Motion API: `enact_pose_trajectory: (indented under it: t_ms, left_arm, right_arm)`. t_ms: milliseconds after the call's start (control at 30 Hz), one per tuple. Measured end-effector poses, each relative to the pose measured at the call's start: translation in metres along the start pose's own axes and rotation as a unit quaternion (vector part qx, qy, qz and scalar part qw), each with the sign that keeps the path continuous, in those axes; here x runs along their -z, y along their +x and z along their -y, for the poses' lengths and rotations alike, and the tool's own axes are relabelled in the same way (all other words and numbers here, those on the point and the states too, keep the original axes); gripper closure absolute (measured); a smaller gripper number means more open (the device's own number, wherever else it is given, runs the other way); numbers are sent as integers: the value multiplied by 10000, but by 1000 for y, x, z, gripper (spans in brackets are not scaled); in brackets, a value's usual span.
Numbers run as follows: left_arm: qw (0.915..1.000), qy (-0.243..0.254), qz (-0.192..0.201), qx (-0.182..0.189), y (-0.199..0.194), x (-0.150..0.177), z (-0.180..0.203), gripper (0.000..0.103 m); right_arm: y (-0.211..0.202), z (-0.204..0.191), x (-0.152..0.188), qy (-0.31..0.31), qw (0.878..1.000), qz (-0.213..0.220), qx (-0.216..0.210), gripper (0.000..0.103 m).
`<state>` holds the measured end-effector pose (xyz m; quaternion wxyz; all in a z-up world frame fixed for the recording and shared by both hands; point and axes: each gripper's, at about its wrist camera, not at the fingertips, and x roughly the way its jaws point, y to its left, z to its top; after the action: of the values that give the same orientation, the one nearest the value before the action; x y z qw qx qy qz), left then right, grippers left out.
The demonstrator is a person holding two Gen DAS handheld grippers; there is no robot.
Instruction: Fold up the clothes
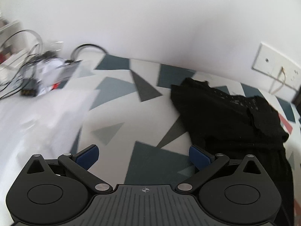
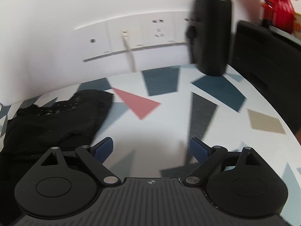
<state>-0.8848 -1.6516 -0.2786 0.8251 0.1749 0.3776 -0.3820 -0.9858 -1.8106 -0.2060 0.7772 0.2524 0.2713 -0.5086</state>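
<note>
A black garment (image 1: 231, 116) lies folded in a heap on the patterned tablecloth (image 1: 120, 113), to the right in the left wrist view. My left gripper (image 1: 144, 155) is open over the cloth, nothing between its blue pads (image 1: 88, 155); its right pad sits just beside the garment's near edge. In the right wrist view the same black garment (image 2: 56, 118) lies at the left. My right gripper (image 2: 151, 149) is open above bare tablecloth (image 2: 169, 116), to the right of the garment, with nothing held.
A tall black bottle (image 2: 211, 30) stands at the table's far right, with a dark chair back (image 2: 267, 60) beyond it. Cables and small devices (image 1: 37, 71) clutter the far left. White wall sockets (image 2: 131, 35) with a cord sit behind the table. White fabric (image 1: 37, 116) lies at left.
</note>
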Motion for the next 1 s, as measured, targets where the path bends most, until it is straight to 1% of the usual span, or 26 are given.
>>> enact_pose_trajectory:
  t_ms: [133,233,333,433,567,700,933,1000]
  left_arm:
    - [9998,-133,147,-8,-20,8,-2,1]
    - [9997,-65,225,111,-32,14,0,1]
    - [9991,115,321,243,-42,19,0,1]
    - [9981,204,420,409,-54,24,-9,1]
    - [9965,234,545,591,-75,36,-36,1]
    - [9956,240,527,742,-96,56,-76,1]
    - [9950,549,427,721,-122,92,-139,1]
    - [9943,654,483,692,-131,98,-154,1]
  right_arm:
    - [-9,13,-2,192,9998,15,-46,13]
    - [-26,17,0,315,9994,128,-78,13]
    - [-47,18,8,383,9990,236,-64,12]
    - [-67,17,21,390,9986,317,146,12]
    - [-101,13,44,535,9964,406,514,12]
    - [-143,3,73,591,9931,571,832,9]
    - [-217,-10,134,578,9873,788,1250,4]
    - [-234,-8,148,609,9845,816,1431,4]
